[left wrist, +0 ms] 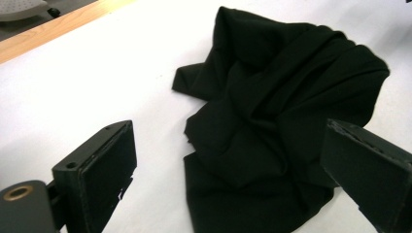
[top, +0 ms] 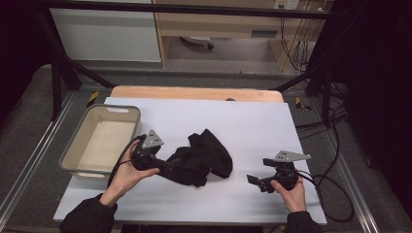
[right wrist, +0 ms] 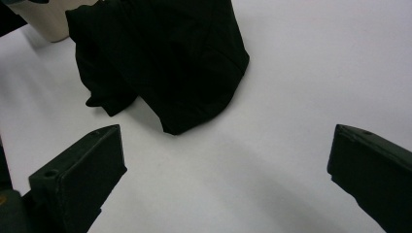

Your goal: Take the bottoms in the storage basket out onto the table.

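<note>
While black cloth lies crumpled, both grippers gape; no legible writing.

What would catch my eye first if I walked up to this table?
A crumpled black cloth lying mid-table on the white table cover. The left gripper sits at the cloth's left edge with jaws wide open, and the right gripper waits open on bare table to its right. An empty beige bin stands at the left.
</note>
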A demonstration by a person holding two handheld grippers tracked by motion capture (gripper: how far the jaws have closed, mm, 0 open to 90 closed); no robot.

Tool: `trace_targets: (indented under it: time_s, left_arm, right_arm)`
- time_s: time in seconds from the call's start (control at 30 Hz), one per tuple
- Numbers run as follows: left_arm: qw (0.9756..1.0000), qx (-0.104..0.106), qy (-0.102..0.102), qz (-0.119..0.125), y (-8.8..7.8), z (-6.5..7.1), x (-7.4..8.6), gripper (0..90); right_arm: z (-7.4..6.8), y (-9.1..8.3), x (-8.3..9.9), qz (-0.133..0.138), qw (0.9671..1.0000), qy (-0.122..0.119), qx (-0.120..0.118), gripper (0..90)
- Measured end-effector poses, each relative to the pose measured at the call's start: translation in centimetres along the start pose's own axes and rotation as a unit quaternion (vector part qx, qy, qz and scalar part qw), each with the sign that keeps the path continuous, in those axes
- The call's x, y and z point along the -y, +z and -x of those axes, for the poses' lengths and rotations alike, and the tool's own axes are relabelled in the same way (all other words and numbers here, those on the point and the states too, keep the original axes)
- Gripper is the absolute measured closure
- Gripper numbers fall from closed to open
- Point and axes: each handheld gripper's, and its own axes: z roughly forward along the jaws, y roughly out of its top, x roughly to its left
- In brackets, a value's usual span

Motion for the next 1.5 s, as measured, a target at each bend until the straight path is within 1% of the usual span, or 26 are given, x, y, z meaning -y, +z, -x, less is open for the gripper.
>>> trace_targets:
  time_s: [0.33, 0.53, 0.67, 0.9, 1.33, 1.5]
  left_arm:
    - [0.9998, -0.013, -0.014, 0.006, -1.3, -1.2, 1.2, 6.0]
    - [0.9994, -0.025, -0.021, 0.009, -2.3, -2.1, 1.8, 6.0]
    - [0.9991, -0.033, -0.026, 0.011, -2.8, -2.7, 2.1, 6.0]
    - [0.9984, -0.042, -0.035, 0.018, -3.8, -3.5, 2.5, 6.0]
    - [0.9973, -0.054, -0.045, 0.019, -5.0, -4.8, 3.9, 5.7]
    - [0.9972, -0.057, -0.046, 0.014, -5.2, -5.2, 4.6, 5.2]
  right_arm:
    - [0.0, 0.0, 0.0, 0.0, 1.0, 0.0, 0.0, 0.6]
    - [0.0, 0.0, 0.0, 0.0, 1.0, 0.001, 0.0, 0.6]
    - [0.0, 0.0, 0.0, 0.0, 1.0, 0.0, 0.0, 0.6]
    - [0.0, 0.0, 0.0, 0.0, 1.0, 0.0, 0.001, 0.6]
    - [0.0, 0.0, 0.0, -0.001, 1.0, 0.002, 0.001, 0.6]
    - [0.0, 0.0, 0.0, 0.0, 1.0, 0.002, 0.002, 0.6]
